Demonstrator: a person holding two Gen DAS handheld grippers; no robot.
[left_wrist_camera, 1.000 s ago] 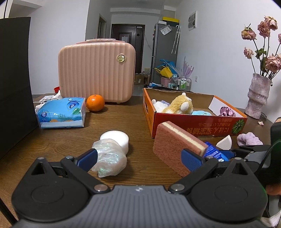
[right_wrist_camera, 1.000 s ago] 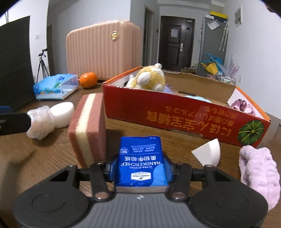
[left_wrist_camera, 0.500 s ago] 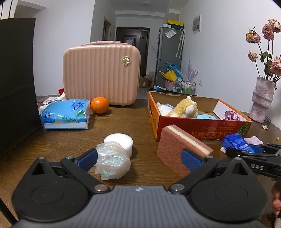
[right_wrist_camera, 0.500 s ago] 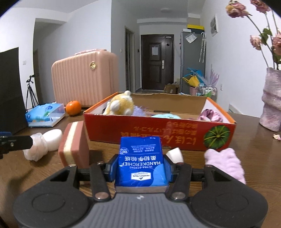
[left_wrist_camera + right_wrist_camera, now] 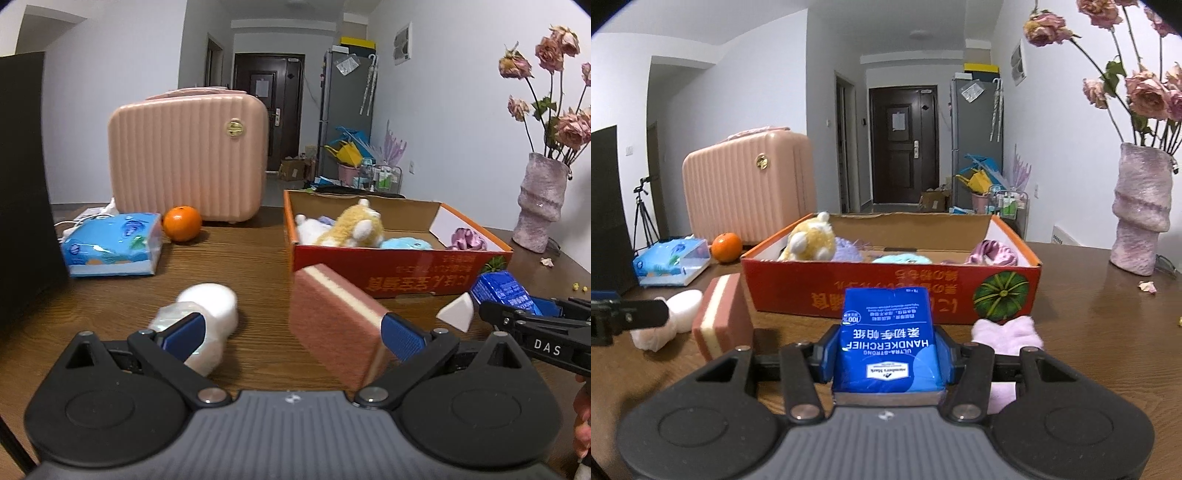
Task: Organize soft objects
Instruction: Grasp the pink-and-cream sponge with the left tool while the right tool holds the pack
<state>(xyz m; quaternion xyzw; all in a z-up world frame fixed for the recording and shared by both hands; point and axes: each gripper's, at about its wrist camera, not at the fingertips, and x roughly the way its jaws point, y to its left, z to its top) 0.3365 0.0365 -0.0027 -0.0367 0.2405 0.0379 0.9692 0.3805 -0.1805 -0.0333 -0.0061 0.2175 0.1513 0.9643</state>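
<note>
Right gripper (image 5: 888, 354) tilted slightly down, clamping handkerchief pack (image 5: 888, 343).

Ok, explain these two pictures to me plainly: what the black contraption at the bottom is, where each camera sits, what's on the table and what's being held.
There is no robot here. A person holds a pair of hand-held tongs in each hand, and a wide-angle camera on each looks forward along its two fingers. That is the black shape at the bottom of both pictures.

In the left-hand view, the left tongs stand open and empty over the wooden table, behind a pink sponge block and a white wrapped bundle. In the right-hand view, the right tongs are shut on a blue handkerchief pack, raised in front of the orange cardboard box, which already holds a yellow plush toy. A fluffy lilac item, a tissue pack and an orange also lie on the table.
</note>
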